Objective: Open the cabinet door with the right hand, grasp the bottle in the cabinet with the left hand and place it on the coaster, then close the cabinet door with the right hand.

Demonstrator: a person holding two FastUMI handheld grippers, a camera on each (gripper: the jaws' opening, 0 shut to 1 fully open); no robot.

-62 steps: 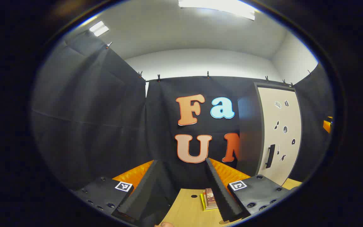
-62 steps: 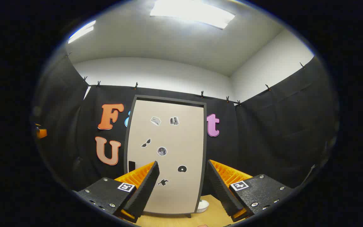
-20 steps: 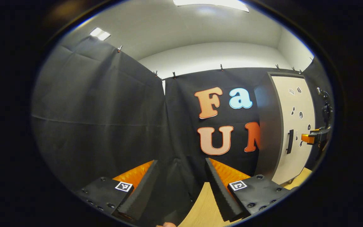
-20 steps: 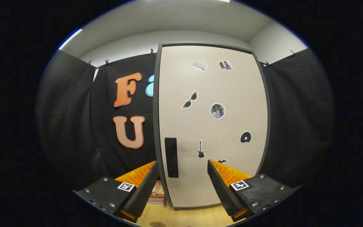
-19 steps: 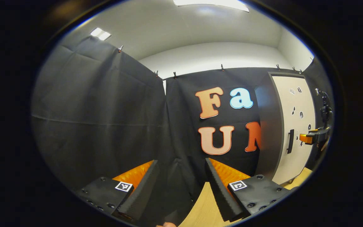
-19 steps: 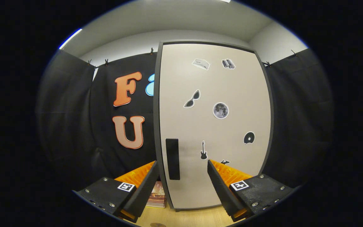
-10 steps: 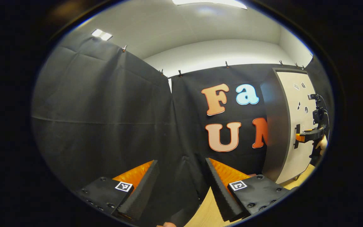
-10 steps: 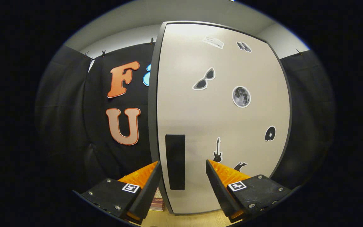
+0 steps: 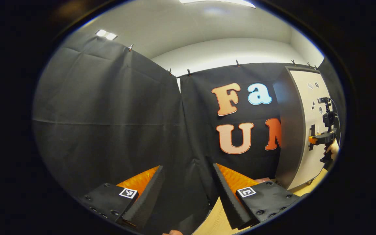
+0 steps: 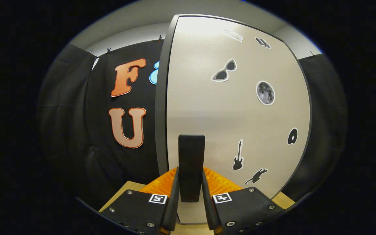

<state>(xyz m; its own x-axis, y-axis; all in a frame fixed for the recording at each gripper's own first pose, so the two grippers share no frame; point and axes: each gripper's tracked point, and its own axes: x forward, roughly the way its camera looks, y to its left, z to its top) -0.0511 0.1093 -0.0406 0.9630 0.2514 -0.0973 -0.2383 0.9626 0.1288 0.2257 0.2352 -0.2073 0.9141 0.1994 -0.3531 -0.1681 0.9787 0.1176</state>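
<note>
My right gripper (image 10: 189, 195) is clamped on the cabinet door's (image 10: 240, 107) black handle (image 10: 191, 163), both fingers pressing its sides; door looks closed. Left gripper (image 9: 188, 195) hangs spread wide, holding nothing, aimed at the booth cloth, well apart from the cabinet (image 9: 287, 130). Bottle and coaster: can't see them, bottle presumably behind the door. Risks: the fingers grip low on the handle, so a straight pull could slip off; pulling off the hinge arc could drag or tip the cabinet on the table (image 9: 214, 218).
</note>
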